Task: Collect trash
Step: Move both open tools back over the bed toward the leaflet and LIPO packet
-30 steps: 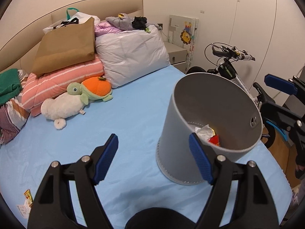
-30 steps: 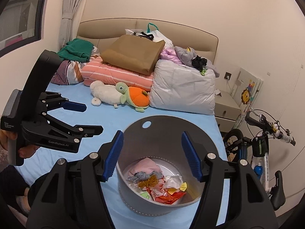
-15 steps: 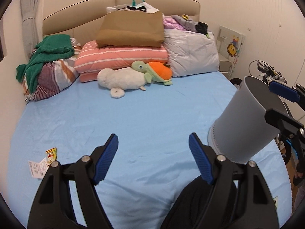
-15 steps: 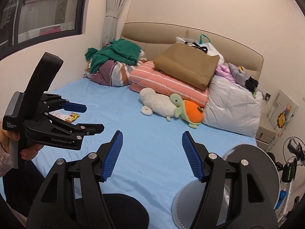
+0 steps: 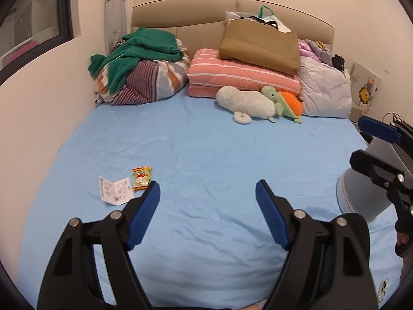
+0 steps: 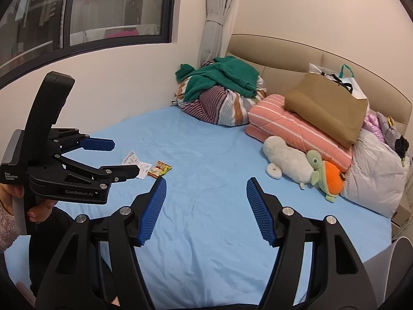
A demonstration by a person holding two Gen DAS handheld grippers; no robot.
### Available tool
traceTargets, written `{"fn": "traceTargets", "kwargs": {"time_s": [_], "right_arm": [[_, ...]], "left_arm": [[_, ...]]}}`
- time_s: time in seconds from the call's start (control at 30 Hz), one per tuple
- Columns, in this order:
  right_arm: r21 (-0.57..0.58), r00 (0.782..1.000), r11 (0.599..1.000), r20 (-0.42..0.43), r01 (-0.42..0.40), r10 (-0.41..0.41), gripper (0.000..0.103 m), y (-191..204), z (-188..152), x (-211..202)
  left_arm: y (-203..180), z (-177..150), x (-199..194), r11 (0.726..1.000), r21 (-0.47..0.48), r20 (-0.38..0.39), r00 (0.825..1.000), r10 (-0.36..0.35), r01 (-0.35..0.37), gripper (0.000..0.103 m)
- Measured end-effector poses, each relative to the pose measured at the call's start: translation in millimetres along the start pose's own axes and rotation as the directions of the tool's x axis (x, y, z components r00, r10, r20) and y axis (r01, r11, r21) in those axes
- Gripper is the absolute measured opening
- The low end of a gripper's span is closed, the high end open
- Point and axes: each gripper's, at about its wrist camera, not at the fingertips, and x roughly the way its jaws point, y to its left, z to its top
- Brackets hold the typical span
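A yellow-red snack wrapper (image 5: 141, 178) and a white paper slip (image 5: 114, 189) lie side by side on the blue bed sheet (image 5: 206, 149), just ahead and left of my open, empty left gripper (image 5: 207, 196). In the right wrist view the wrapper (image 6: 160, 169) and the slip (image 6: 135, 161) lie beyond the left gripper (image 6: 113, 157). My right gripper (image 6: 205, 193) is open and empty above the sheet. The grey trash bin (image 5: 361, 196) stands at the right edge, partly hidden behind the right gripper (image 5: 371, 144).
Against the headboard lie a bundle with a green towel (image 5: 144, 51), a striped pink quilt (image 5: 240, 77), a brown paper bag (image 5: 260, 46), a white pillow (image 5: 325, 90) and a turtle plush (image 5: 258, 102). A wall with a window (image 6: 85, 15) borders the bed's left side.
Both grippers have swung left, away from the trash bin. The bin has slid to the right edge of both views, and the wrapper and slip have come closer to the left gripper.
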Motion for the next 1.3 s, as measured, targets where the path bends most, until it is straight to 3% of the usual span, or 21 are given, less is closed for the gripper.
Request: {"fn": "traceTargets", "kwargs": {"time_s": [0.23,0.57,1.07,1.3], "right_arm": [[-0.028,0.997,0.997,-0.008,-0.077,0.077,0.062,47.6,21.0,38.8],[-0.051,0.989,0.988,-0.045,-0.145,0.143,0.062,97.2,36.7,96.0],[-0.064,0.988,0.989,-0.084,-0.136,0.130,0.062,133.7,35.2,188.9],[-0.046,0.982,0.990,-0.140,-0.133,0.125,0.062,139.6,24.5,250.1]], "left_arm": [[63.1,-23.5,-10.3,0.994,-0.082,-0.007,0.997,0.077,-0.078,0.077],[129.9,-47.3,-3.3,0.974,-0.181,-0.049,0.991,0.128,-0.135,0.077],[187.3,-66.5,49.2,0.941,-0.259,-0.132,0.973,0.189,-0.218,0.076],[210.6,-76.7,86.9,0.927,-0.303,-0.182,0.968,0.173,-0.222,0.076]]}}
